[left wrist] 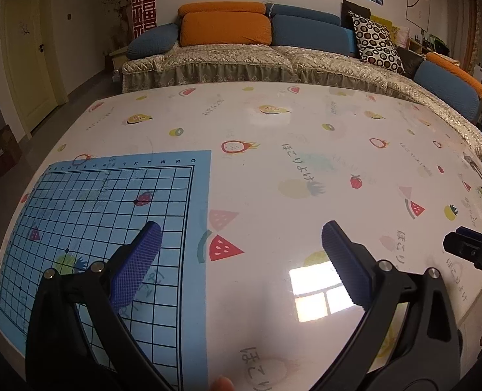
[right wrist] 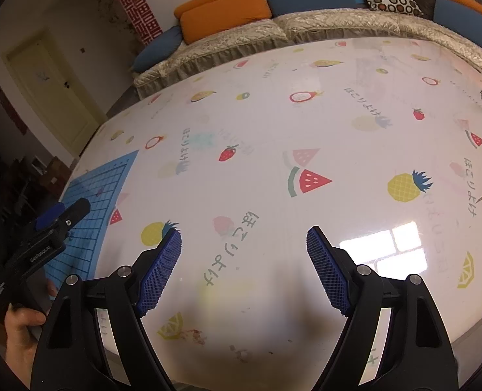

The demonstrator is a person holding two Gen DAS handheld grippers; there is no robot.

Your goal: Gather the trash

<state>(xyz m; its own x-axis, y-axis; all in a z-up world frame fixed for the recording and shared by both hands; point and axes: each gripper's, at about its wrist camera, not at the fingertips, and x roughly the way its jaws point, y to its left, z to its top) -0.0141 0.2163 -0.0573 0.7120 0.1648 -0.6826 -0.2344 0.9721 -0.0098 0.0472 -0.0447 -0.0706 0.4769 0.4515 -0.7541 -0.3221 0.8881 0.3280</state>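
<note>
Both grippers, left (left wrist: 241, 254) and right (right wrist: 244, 260), are held spread and empty above the table (left wrist: 273, 169). No trash is seen in either view, so its weight, stiffness and a grip point cannot be judged.

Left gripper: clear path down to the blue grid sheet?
Probably yes. The left gripper is open above the table, its left finger already over the blue grid sheet, and nothing lies between them.
</note>
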